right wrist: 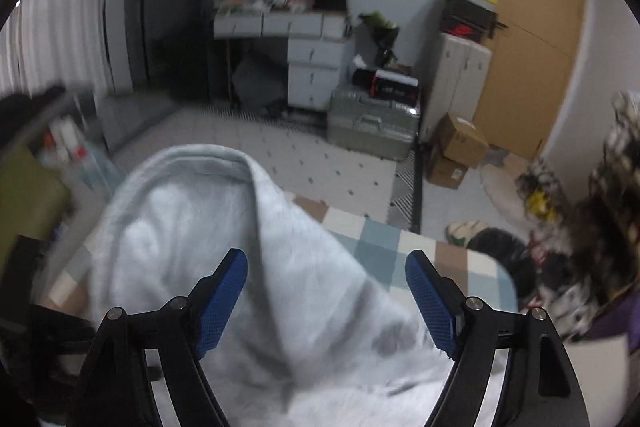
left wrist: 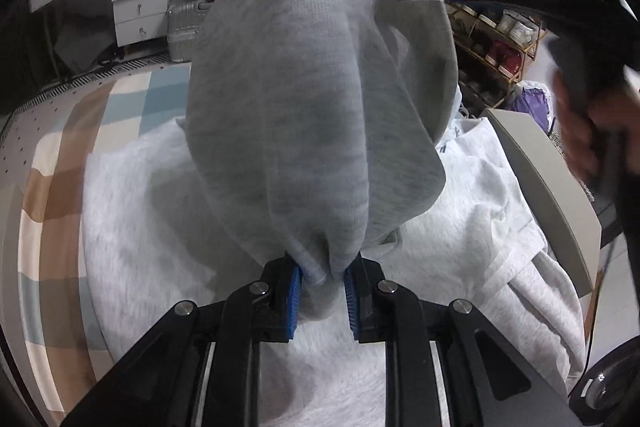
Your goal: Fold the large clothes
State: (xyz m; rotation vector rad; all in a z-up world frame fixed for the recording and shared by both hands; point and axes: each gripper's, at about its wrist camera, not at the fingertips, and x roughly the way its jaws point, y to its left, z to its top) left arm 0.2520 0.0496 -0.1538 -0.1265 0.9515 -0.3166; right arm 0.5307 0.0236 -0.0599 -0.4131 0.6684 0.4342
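Observation:
A light grey hoodie [left wrist: 168, 227] lies spread on a checked blanket [left wrist: 48, 187]. My left gripper [left wrist: 322, 289] is shut on a bunched fold of its hood [left wrist: 304, 99], which stands up in front of the camera and hides the far side. In the right wrist view the same raised hood [right wrist: 192, 211] rises ahead and left of my right gripper [right wrist: 326, 291]. That gripper is open wide, with its blue pads [right wrist: 222, 303] clear of the cloth beneath. A person's blurred hand [left wrist: 592, 135] holds the right gripper at the left view's right edge.
Around the blanket [right wrist: 384, 247] is white patterned floor matting [right wrist: 320, 163]. Behind it stand white drawers [right wrist: 312, 67], a silver suitcase [right wrist: 372, 123], cardboard boxes [right wrist: 456, 147] and a wooden door [right wrist: 532, 39]. A cluttered shelf rack [left wrist: 496, 43] and a pale board [left wrist: 540, 179] stand on the right.

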